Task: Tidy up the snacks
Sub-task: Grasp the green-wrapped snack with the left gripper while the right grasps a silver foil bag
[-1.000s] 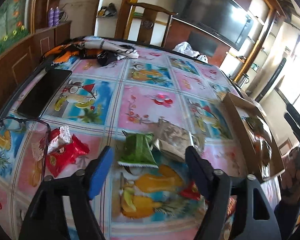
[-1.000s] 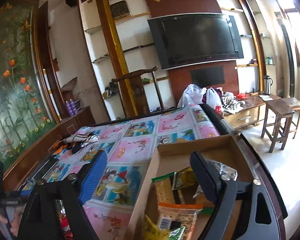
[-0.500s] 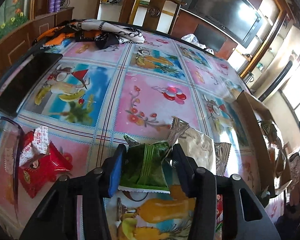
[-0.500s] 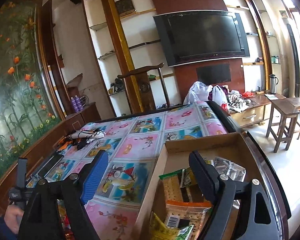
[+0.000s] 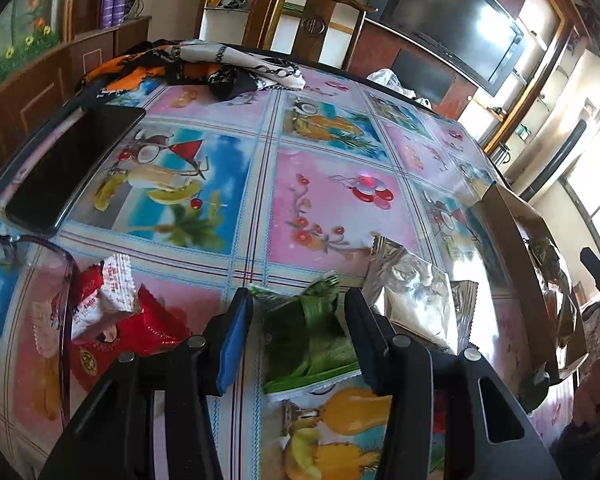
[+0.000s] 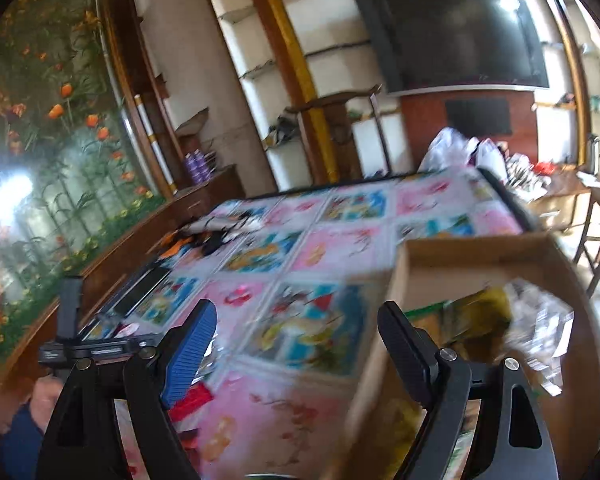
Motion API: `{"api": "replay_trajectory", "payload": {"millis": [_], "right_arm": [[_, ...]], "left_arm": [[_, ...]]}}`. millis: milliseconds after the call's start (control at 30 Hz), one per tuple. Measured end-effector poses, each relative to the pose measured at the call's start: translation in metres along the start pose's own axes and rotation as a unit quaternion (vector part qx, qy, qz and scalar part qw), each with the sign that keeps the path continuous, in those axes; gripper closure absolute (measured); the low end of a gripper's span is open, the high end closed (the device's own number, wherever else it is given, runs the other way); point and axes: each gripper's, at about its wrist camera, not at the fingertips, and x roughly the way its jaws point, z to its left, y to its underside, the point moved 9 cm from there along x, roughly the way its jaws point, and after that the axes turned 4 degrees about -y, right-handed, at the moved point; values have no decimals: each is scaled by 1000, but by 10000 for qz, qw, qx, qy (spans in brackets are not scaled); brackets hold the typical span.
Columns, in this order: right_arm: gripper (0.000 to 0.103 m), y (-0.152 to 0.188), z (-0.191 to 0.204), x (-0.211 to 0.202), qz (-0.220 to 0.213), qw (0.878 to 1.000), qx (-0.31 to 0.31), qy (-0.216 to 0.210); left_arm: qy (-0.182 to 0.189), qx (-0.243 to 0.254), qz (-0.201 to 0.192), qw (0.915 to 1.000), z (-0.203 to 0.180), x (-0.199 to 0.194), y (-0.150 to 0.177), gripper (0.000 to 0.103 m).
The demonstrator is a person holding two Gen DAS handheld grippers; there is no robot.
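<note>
Left gripper (image 5: 298, 334): clenched on the green snack packet (image 5: 308, 336), which lies on the table (image 5: 332, 200).
Silver packet (image 5: 414, 302): just right of its right finger.
Right gripper (image 6: 296, 354): released, holding nothing; cardboard box (image 6: 476, 256) of snacks ahead to its right.

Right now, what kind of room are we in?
Most likely a home living or dining room: a wall-mounted TV set in built-in wooden shelving, a carved wooden chair, and a table under a fruit-print tablecloth.
</note>
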Motion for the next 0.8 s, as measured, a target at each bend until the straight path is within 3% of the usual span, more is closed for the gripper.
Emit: {"api": "replay_trajectory", "payload": {"millis": [67,200,233,267,367,567,667,800], "right_arm": [[17,5,15,9,176,9997,-99,-110],[16,15,51,35,584,9972,-358,-313],[16,17,58,41,680,9963,-424,-321],[16,21,66,51,839,9945,-523,-345],[16,31,82,74,1192,9895,-793,-218],[14,45,107,117,1844,9715,-1487,-102],[13,60,117,136,2269,9556,-1871,-174],[13,77,123,155,2821,9309,-2305,-278]], "left_arm": [[11,129,14,9999,-5,2,1,56],[-642,838,-89,9944,-16,7,8,58],[-712,893,-103,9934,-16,7,9,67],[-708,895,-114,9934,-16,6,9,69],[-519,632,-200,9964,-8,-2,3,74],[-562,-62,-719,9958,19,-29,-18,74],[-483,-357,-869,9944,29,-38,-23,74],[-350,-380,-867,9949,26,-40,-24,74]]}}
